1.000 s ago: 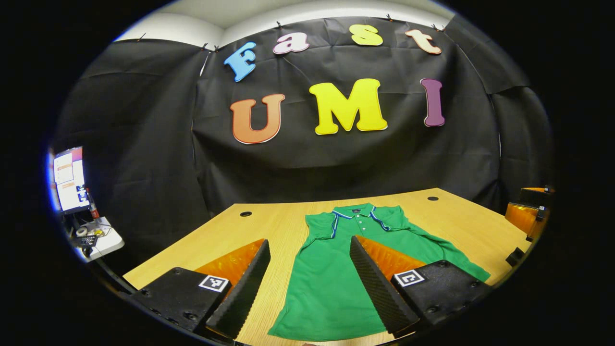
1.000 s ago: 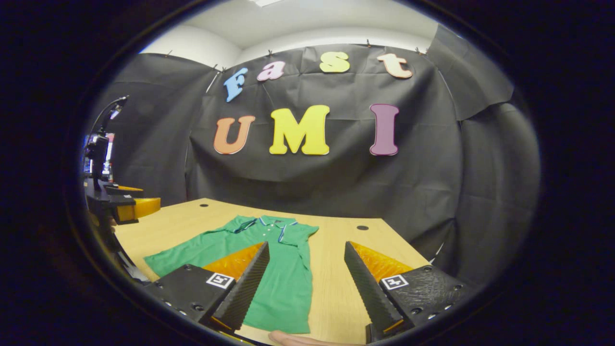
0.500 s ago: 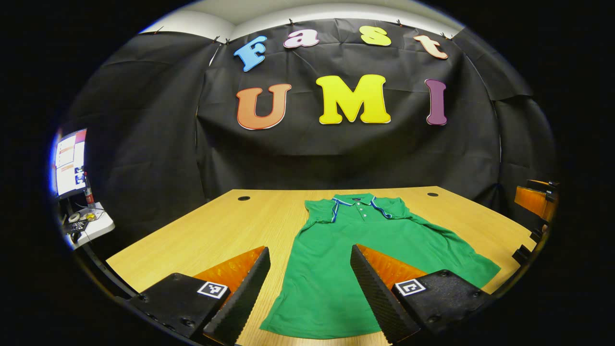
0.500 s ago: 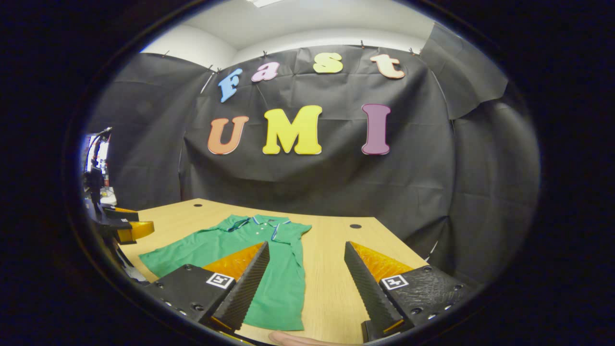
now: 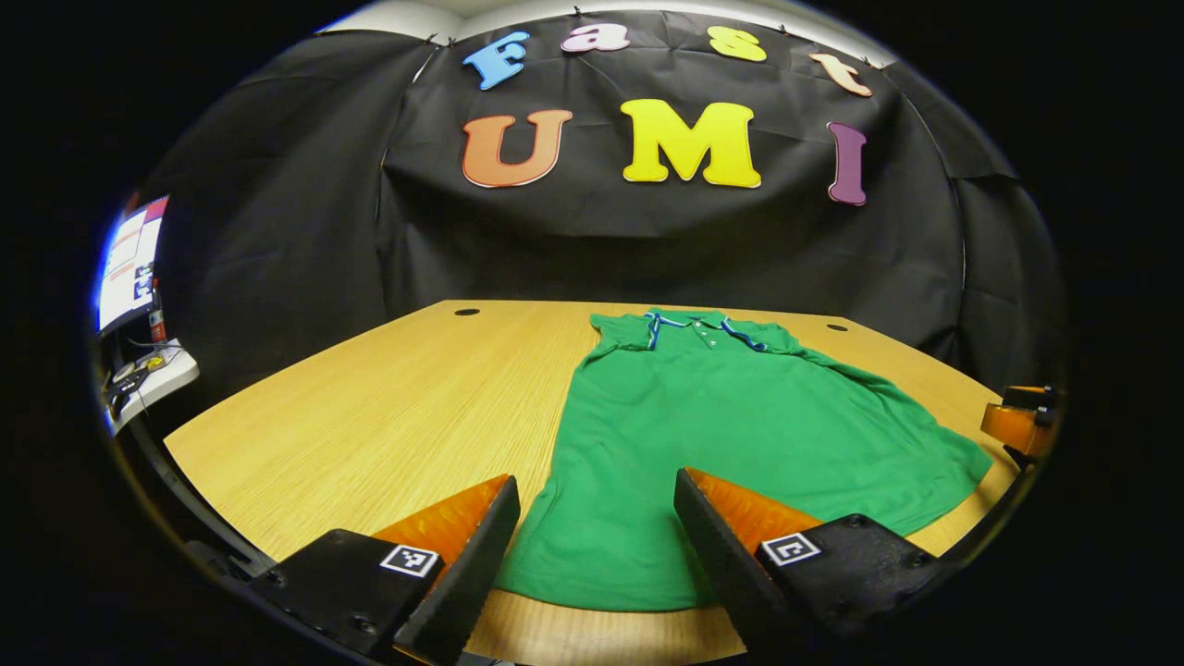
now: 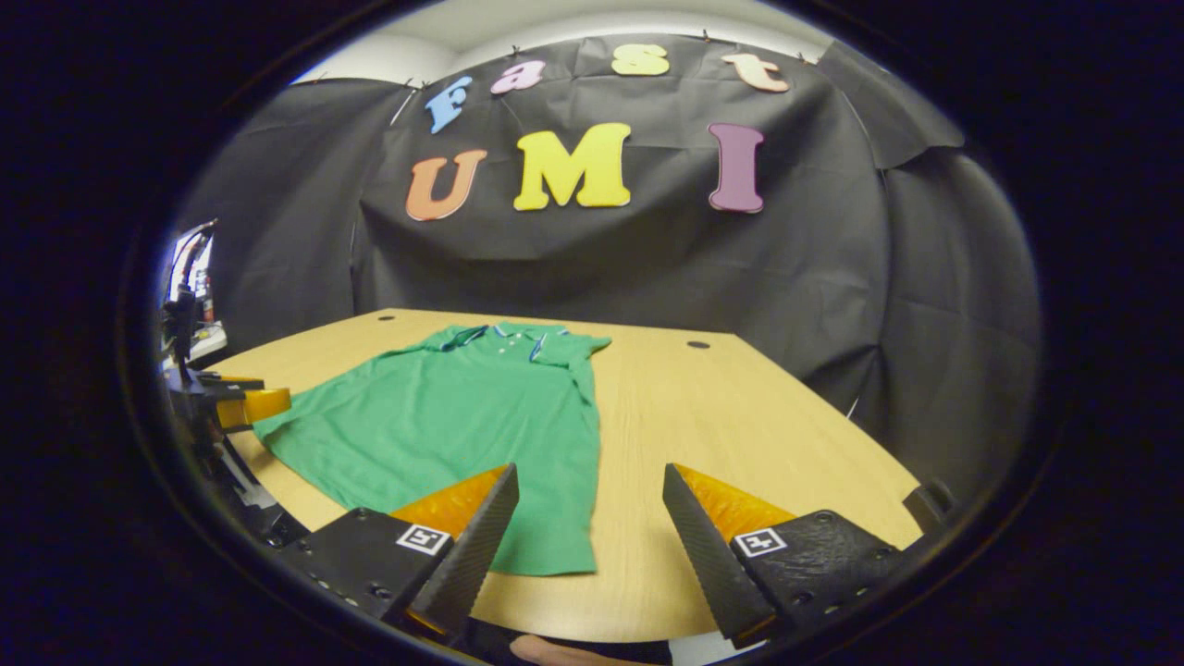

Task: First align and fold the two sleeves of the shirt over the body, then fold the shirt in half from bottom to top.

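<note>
a green shirt (image 5: 740,435) lay flat on the wooden bench (image 5: 388,416), collar toward the black cloth wall and hem toward the near edge. its collar had a white and blue trim and a short row of buttons below it. in the left gripper view the shirt's body spread out to the right, and one short sleeve (image 5: 622,331) lay beside the collar on the left. in the right gripper view the same shirt (image 6: 453,416) lay left of centre, with a short sleeve (image 6: 585,346) at its right shoulder and bare bench (image 6: 740,416) beyond it.

the left gripper (image 5: 597,546) hung above the near edge of the bench with its fingers (image 5: 462,573) spread wide and nothing between them; the hem of the shirt showed in the gap. the right gripper (image 6: 587,536) hung over the shirt's near right corner, fingers (image 6: 467,560) likewise wide apart and gripping nothing. i could not tell if either one touched the cloth.

at the far left of the right gripper view the other gripper (image 6: 242,405) showed just beside the shirt's edge. a lit screen (image 5: 125,264) stood off the bench to the left.
</note>
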Available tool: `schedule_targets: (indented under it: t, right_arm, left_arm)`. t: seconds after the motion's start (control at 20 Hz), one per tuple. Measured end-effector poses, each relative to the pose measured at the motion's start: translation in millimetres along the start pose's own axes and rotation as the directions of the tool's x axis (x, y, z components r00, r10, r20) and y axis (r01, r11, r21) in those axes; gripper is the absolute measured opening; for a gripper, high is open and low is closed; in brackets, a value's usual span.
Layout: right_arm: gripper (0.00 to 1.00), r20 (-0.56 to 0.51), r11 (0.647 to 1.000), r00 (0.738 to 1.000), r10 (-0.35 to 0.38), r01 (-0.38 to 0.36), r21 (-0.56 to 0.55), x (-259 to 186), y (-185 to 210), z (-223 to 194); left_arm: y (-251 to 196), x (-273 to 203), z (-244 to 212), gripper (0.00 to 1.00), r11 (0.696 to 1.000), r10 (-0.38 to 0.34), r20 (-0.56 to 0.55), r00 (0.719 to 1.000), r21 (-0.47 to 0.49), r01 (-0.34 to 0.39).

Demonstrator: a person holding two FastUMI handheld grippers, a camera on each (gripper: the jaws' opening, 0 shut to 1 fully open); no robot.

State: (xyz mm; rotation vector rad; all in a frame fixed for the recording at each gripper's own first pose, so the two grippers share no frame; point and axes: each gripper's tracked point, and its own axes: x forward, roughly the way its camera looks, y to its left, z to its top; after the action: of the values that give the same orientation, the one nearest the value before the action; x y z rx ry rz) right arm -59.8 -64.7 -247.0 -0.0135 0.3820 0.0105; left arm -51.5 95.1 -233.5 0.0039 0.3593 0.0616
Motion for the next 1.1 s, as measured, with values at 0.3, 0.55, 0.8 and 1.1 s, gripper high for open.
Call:
schedule_targets:
  t: [0.3, 0.55, 0.8, 1.1]
  right_arm:
    - [0.96, -0.053, 1.0, 0.999, 0.011, -0.011, 0.001, 4.6, 1.6, -20.2]
    - [0.95, -0.125, 0.997, 0.99, 0.059, -0.053, 0.052, 10.0, 12.8, -33.6]
    - [0.74, -0.141, 0.994, 0.988, 0.067, -0.054, 0.093, 20.0, 18.3, -31.0]
    - [0.02, -0.159, 0.995, 0.983, 0.093, -0.088, 0.04, 28.1, 29.1, -27.2]
  left_arm:
    - [1.3, 10.3, -16.2, 1.0, 1.0, 0.02, -0.034, 0.999, -0.006, -0.02]
    - [4.1, 13.4, -17.9, 1.0, 0.998, 0.064, -0.073, 0.995, 0.013, -0.063]
    - [0.9, 23.3, -13.3, 0.76, 0.999, 0.044, -0.067, 0.997, 0.027, -0.042]
    - [-9.2, 29.9, -9.7, 0.17, 0.999, -0.009, -0.072, 0.997, 0.05, 0.012]
